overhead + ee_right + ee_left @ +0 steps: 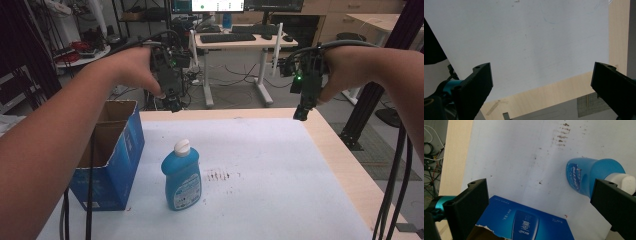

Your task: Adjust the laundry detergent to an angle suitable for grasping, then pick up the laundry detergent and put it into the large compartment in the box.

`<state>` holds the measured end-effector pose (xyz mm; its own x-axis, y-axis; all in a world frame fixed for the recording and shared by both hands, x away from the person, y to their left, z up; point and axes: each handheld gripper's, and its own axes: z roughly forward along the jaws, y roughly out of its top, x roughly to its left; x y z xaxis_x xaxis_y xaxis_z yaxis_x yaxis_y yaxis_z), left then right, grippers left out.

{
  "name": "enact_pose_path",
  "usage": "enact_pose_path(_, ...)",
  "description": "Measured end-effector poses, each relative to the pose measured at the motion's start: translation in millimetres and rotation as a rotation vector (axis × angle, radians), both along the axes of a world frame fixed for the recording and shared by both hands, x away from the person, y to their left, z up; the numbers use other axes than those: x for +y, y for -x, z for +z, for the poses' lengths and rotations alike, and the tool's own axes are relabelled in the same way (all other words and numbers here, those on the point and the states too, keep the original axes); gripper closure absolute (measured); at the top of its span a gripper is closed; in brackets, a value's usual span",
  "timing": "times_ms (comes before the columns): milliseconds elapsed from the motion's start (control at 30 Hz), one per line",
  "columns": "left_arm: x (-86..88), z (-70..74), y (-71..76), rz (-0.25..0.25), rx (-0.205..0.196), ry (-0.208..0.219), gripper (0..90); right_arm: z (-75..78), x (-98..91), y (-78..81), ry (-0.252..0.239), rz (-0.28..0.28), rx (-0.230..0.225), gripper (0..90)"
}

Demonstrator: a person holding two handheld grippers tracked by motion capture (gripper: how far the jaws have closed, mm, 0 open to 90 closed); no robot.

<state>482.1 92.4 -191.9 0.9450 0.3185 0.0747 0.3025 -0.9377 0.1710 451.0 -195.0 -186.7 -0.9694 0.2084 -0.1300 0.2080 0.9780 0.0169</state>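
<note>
A blue bottle (182, 177) with a white cap stands upright on the white sheet, just right of an open blue cardboard box (111, 155). My left gripper (172, 102) hangs in the air above the table's far edge, behind the box and bottle, jaws spread wide with nothing between them. Its own view looks down on the bottle (589, 176) and the box's printed side (524, 222). My right gripper (301, 112) hovers over the far right of the sheet, open and empty; its own view takes in bare sheet (529, 37) and the wooden table edge (544, 96).
Brown marks (218, 176) stain the sheet right of the bottle. The wooden table (345, 165) rims the sheet at the right and back. Beyond it stand a desk with a keyboard (227, 37) and monitors, plus cables on the floor.
</note>
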Motion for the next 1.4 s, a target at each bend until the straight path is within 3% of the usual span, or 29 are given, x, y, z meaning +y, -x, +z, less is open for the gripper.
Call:
enact_pose_path(667,-1.2,-1.5,1.8,-0.012,0.002,0.0,1.8,-1.3,1.7,1.6,0.003,-0.005,-0.014,2.9)
enact_pose_path(1067,7.3,12.9,25.5,0.065,-0.009,0.03,1.8,-1.9,1.8,4.5,0.001,0.015,-0.012,2.9)
enact_pose_path(1400,15.0,18.5,55.6,0.136,0.037,0.064,1.8,0.0,1.2,6.1,-0.012,0.019,-0.018,2.9)
